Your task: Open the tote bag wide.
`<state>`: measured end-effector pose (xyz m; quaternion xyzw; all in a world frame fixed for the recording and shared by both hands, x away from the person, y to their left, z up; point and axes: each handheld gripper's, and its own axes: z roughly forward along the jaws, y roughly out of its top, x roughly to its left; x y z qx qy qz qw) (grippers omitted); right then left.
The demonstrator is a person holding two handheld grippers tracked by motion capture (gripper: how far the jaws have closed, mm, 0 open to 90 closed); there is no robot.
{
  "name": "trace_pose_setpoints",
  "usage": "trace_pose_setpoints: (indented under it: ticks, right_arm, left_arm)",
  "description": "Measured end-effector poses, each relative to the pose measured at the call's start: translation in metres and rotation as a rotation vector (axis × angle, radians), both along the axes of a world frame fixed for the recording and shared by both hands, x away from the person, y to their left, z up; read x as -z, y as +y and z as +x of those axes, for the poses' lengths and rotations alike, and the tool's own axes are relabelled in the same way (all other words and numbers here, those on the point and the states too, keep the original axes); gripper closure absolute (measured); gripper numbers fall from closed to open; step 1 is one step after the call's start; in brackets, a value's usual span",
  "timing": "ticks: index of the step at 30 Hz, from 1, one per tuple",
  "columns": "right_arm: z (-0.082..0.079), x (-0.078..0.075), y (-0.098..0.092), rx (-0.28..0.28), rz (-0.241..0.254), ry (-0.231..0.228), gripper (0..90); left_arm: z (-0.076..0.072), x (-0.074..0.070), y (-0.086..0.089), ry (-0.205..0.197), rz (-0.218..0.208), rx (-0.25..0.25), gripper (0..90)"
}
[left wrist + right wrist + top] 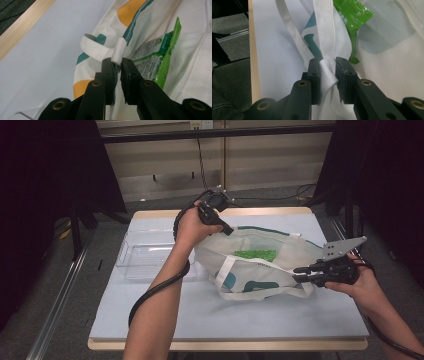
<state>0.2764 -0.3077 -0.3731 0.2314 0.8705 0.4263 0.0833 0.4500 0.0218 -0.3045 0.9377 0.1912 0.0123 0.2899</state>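
A white cloth tote bag (260, 270) with teal and orange shapes lies on the table, its mouth held wide. Inside it rests a green snack packet (256, 254). My left gripper (227, 230) pinches the bag's rim at its far left corner. In the left gripper view the jaws (117, 65) are shut on the folded rim and strap (117, 51), with the green packet (162, 57) to their right. My right gripper (300, 272) clamps the near right edge. The right gripper view has its jaws (327, 68) squeezing bunched white fabric (325, 75) below the packet (352, 15).
A clear plastic tray (145, 252) sits on the pale tabletop (200, 315) left of the bag, beside my left forearm. The table's wooden edge (225, 345) runs along the front. Black frames and a cable stand behind the table.
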Motion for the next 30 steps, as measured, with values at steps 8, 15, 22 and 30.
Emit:
trace_pose_setpoints:
  ticks: [8, 15, 22, 30]
  right_arm:
    - [-0.003, 0.006, -0.001, -0.003, 0.010, 0.006, 73.9]
    - [-0.005, 0.012, -0.001, 0.001, 0.015, 0.013, 73.8]
    - [-0.006, 0.016, -0.002, -0.001, 0.022, 0.016, 73.8]
    - [-0.007, 0.021, -0.002, -0.001, 0.023, 0.023, 73.6]
  left_arm:
    - [0.002, 0.003, 0.000, 0.000, -0.004, -0.010, 81.4]
    - [0.004, 0.007, 0.002, 0.003, -0.002, -0.025, 81.3]
    - [0.006, 0.010, 0.002, 0.002, 0.003, -0.020, 81.3]
    - [0.008, 0.012, 0.001, -0.002, 0.008, -0.031, 81.3]
